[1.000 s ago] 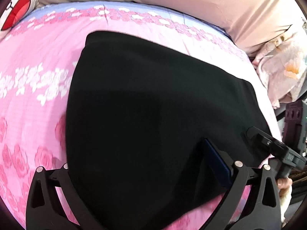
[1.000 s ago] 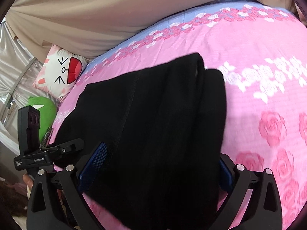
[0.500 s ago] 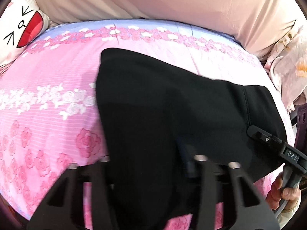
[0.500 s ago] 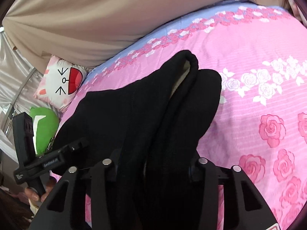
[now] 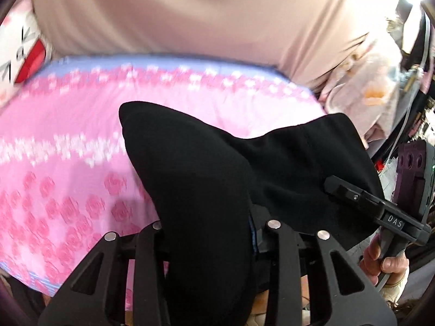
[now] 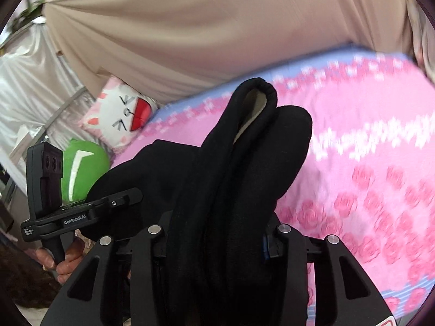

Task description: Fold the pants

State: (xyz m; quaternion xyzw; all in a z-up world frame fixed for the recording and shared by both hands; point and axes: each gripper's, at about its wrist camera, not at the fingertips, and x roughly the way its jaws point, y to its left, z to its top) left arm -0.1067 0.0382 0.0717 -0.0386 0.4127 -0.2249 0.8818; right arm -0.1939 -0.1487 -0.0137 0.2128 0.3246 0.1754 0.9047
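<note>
between the two pairs of tongs hangs the pair of black pants [image 5: 206,179], bunched and lifted off the bed. we see the left tongs [image 5: 209,231] clamped on a thick fold of the cloth, which fills the gap between the fingers and spills forward over them. the right tongs [image 6: 217,233] grip another bundle of the same pants [image 6: 239,168], several layers rolled together, with a pale lining showing at the far tip. the left tongs' fingers are closing a last little on the fabric. we judge that both near corners are held up together so that the near part can be carried over the far part in one fold; two grips keep the edge from sagging in the middle. each view shows the other tool off to the side, held in a hand [image 6: 62,258]. ahead of and below the tongs lies the bed [image 5: 68,179], covered with a pink rose-print sheet edged in blue. beyond it hangs a beige curtain [image 6: 217,27]. a cat-face cushion [image 6: 122,114] and a green plush [image 6: 81,168] sit left of the right tongs; a pale floral quilt [image 5: 361,100] is heaped right of the left tongs.
</note>
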